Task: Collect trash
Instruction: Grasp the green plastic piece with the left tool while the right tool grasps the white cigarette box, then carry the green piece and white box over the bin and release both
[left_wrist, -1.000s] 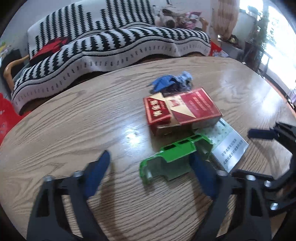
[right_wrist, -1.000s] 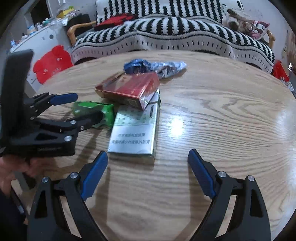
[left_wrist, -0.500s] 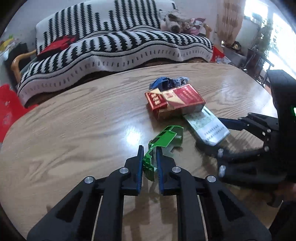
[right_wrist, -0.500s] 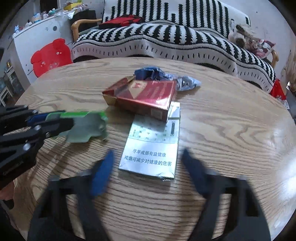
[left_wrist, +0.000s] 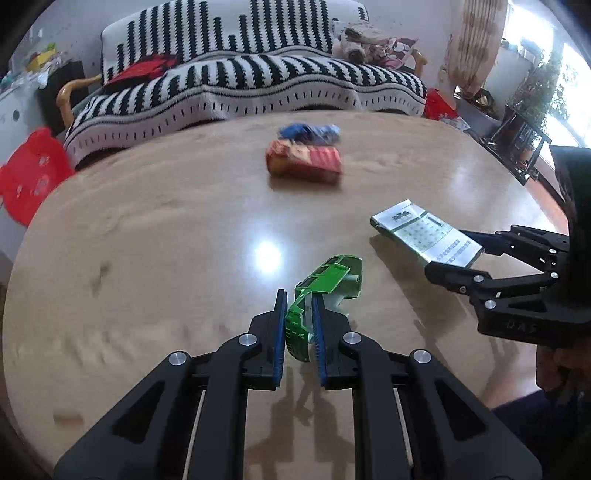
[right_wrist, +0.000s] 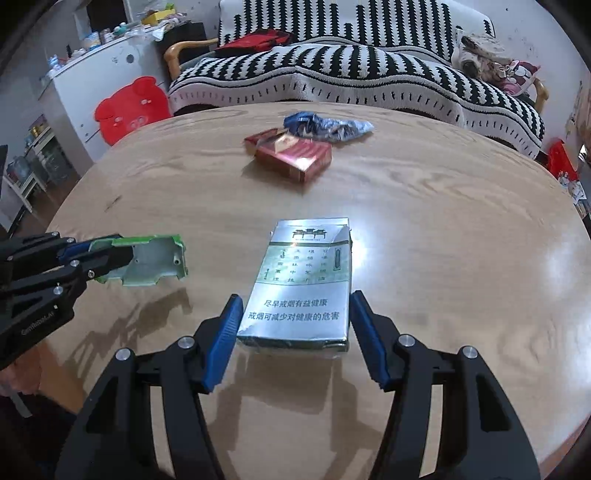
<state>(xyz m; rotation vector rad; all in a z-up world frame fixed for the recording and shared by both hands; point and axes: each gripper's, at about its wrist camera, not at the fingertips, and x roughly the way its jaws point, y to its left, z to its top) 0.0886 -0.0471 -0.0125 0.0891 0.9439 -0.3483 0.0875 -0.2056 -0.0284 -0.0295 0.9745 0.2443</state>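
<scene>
- The left gripper (left_wrist: 299, 341) has its jaws pinching a green plastic piece (left_wrist: 325, 291). One end of the piece sits between the jaws and the rest sticks out past the tips. It looks lifted off the desk (left_wrist: 147, 240), because its shadow falls below it in the right wrist view.
- The right gripper (right_wrist: 293, 328) has its jaws around a silver cigarette pack (right_wrist: 304, 280). The near end of the pack sits between the jaws and the far end reaches well past the tips. Small gaps show at both sides, so I cannot tell if the jaws press it. In the left wrist view the pack seems raised above the desk.
- Far beyond both sets of jaws, a red cigarette pack (right_wrist: 291, 155) lies on the desk. A blue crumpled wrapper (right_wrist: 327, 125) lies just behind it, close or touching.
- I think the step now is picking up: each gripper has one bit of trash.
- Next, both bits need to go to a bin or bag. I see none here, so it must be found first.
- Then the red pack and the wrapper need grabbing too.
- The green piece is thin and held by one end, so it could slip.
</scene>
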